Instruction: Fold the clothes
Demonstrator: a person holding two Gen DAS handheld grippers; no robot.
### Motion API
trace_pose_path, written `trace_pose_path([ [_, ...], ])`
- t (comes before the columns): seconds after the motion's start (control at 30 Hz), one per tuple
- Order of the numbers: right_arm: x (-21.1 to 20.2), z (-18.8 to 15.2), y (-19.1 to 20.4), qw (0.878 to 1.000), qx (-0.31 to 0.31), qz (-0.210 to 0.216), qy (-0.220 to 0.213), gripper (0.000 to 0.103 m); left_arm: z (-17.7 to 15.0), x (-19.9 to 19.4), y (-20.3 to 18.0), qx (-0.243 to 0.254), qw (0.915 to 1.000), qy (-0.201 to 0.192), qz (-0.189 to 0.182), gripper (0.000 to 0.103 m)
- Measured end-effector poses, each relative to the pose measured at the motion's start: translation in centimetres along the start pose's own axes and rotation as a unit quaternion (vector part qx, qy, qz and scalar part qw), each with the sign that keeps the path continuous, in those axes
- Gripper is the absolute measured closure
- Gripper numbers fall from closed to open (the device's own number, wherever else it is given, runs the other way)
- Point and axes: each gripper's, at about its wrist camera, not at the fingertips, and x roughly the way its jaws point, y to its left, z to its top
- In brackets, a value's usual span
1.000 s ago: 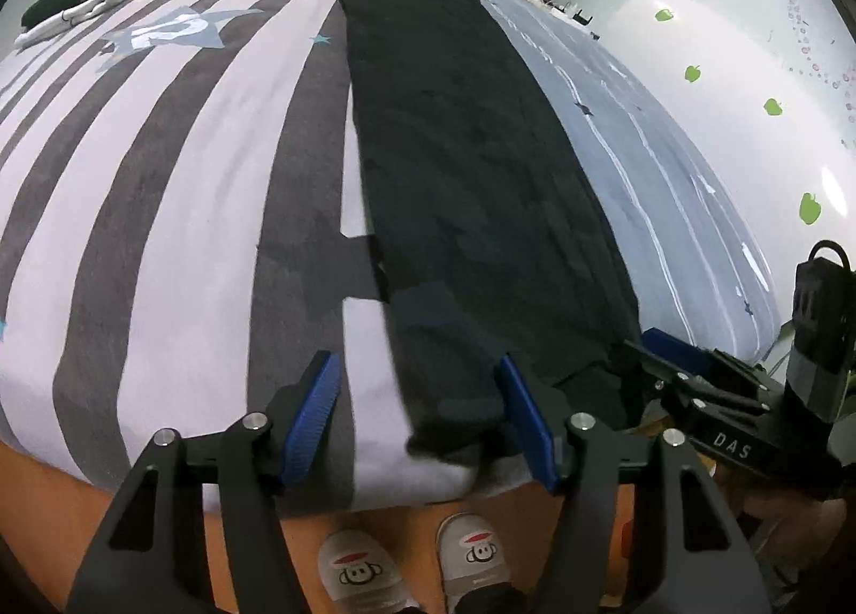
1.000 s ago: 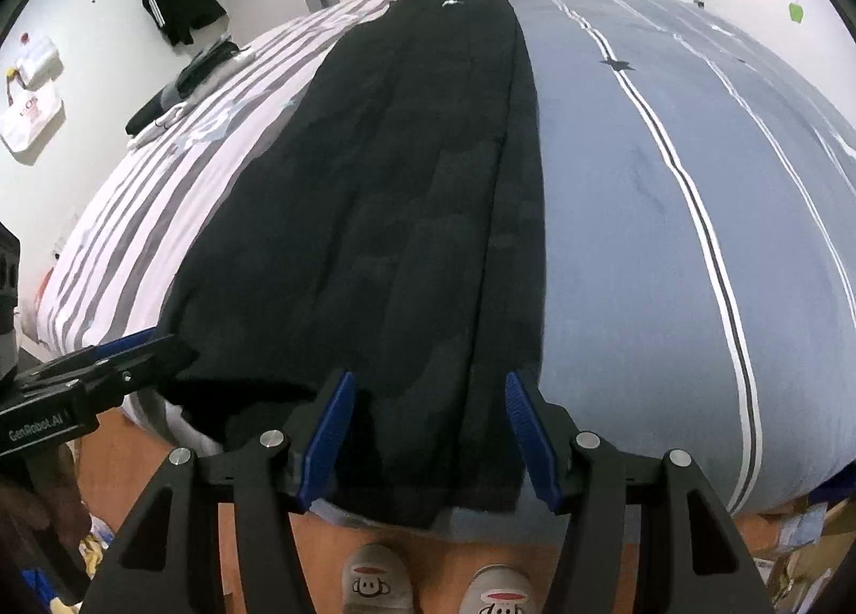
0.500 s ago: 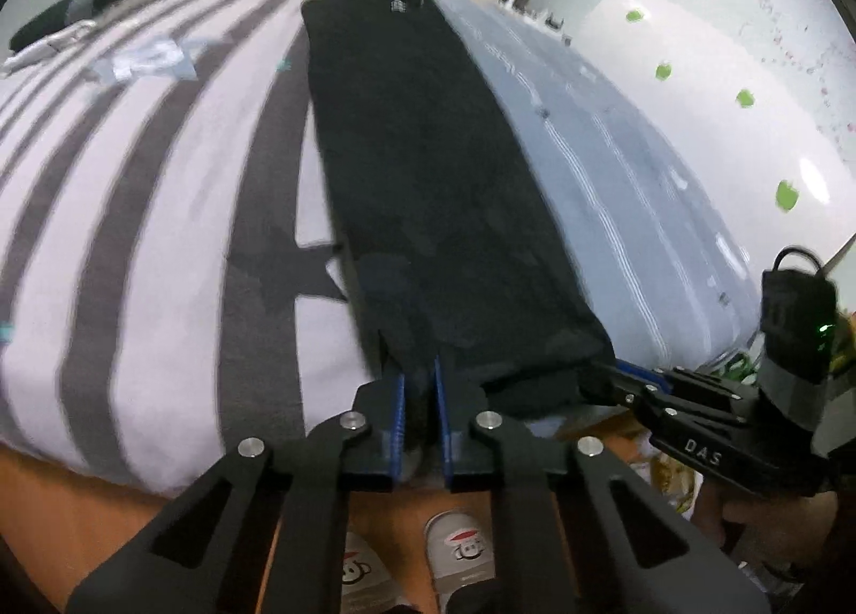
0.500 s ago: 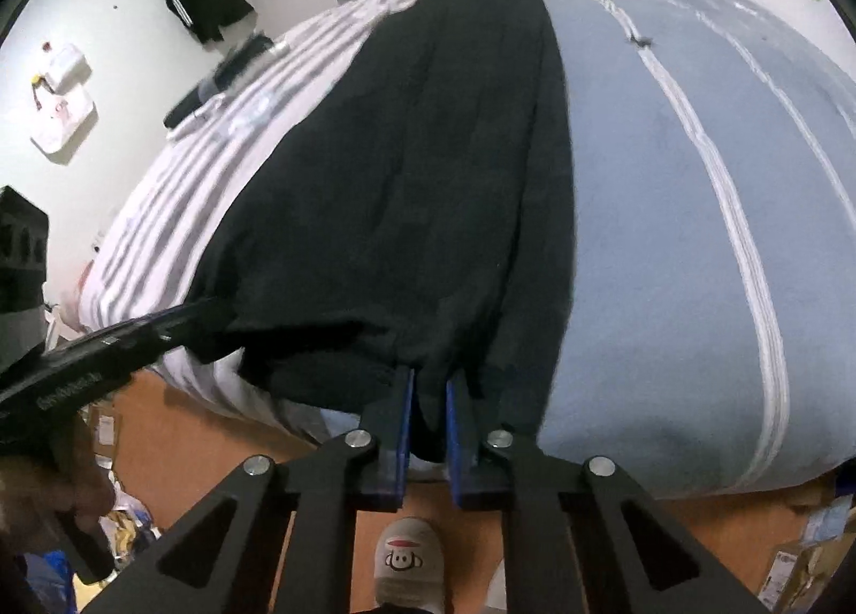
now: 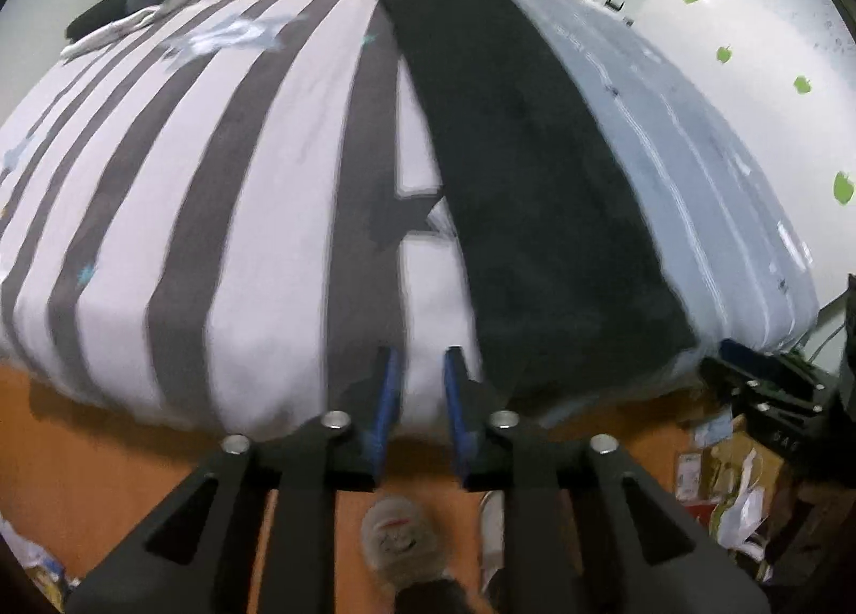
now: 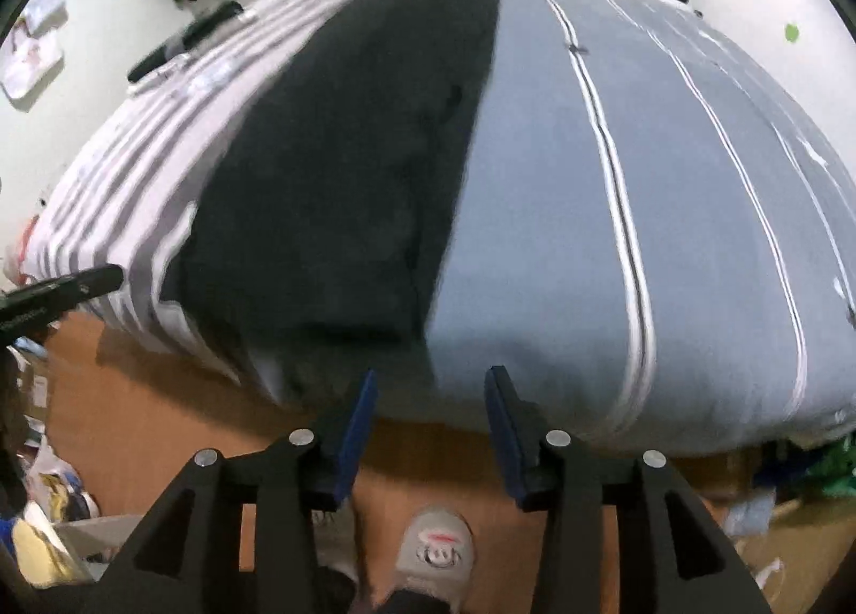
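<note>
Both hand-held grippers have let go of the black garment's hem since half a second ago.

Left wrist view: left hand-held gripper (image 5: 419, 384) jaws opening, nothing between them; black garment (image 5: 524, 186) lies lengthwise on the bed (image 5: 160, 186), just right of the fingers (picture blurred).

Right wrist view: right hand-held gripper (image 6: 428, 416) jaws opening, empty, over the bed's edge; garment lies up-left, flat.

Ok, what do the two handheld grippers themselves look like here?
Both match: the left gripper and the right gripper each have black angular linkage arms with triangular cut-outs, silver round pivot screws, and two black fingers faced with blue pads. No cables or sleeves show.
</note>
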Motion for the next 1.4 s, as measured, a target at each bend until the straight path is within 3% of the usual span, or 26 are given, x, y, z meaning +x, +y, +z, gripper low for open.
trace_pose_path([
  [0.1,1.6,3.5,0.2,0.999,0.01,0.001,-0.031,0.063,2.3,1.3,-1.5,-0.003,0.9996,-0.028,-0.001,0.067],
  [0.17,2.9,5.6,0.1,0.999,0.023,0.002,-0.047,0.056,3.1,2.1,-1.8,-0.003,0.9991,-0.043,0.001,0.059],
  [0.27,5.3,6.6,-0.1,0.999,0.023,0.0,-0.041,0.055,3.1,4.8,-1.9,-0.014,0.9995,-0.023,0.014,0.054],
  [0.47,7.0,4.6,-0.9,0.999,0.031,0.02,-0.033,0.055,0.4,6.2,-2.8,-0.015,0.9992,-0.029,0.021,0.048],
  [0.73,6.4,3.4,-0.6,0.997,0.057,0.04,-0.035,0.055,-1.6,5.6,-4.4,-0.032,0.9991,-0.028,0.006,0.048],
  [0.83,6.3,3.2,-0.3,0.997,0.055,0.047,-0.032,0.055,-2.2,5.4,-5.2,-0.034,0.9992,-0.018,-0.007,0.058],
  [0.9,6.1,3.0,-0.2,0.997,0.056,0.054,-0.027,0.058,-2.4,5.6,-5.7,-0.028,0.9994,-0.011,-0.016,0.076],
  [0.93,6.0,3.0,0.0,0.997,0.053,0.06,-0.023,0.067,-2.4,5.7,-6.0,-0.026,0.9994,-0.007,-0.022,0.085],
  [1.07,6.1,2.9,0.8,0.996,0.035,0.085,-0.008,0.093,-2.4,5.6,-6.8,-0.017,0.9995,-0.002,-0.027,0.092],
  [1.2,5.7,3.1,1.1,0.996,0.024,0.089,-0.006,0.096,-2.5,4.2,-7.2,-0.005,0.9995,-0.007,-0.03,0.096],
  [1.4,3.2,2.0,1.2,0.995,0.024,0.099,-0.003,0.096,-3.4,-1.3,-7.2,0.008,0.9988,-0.017,-0.044,0.097],
])
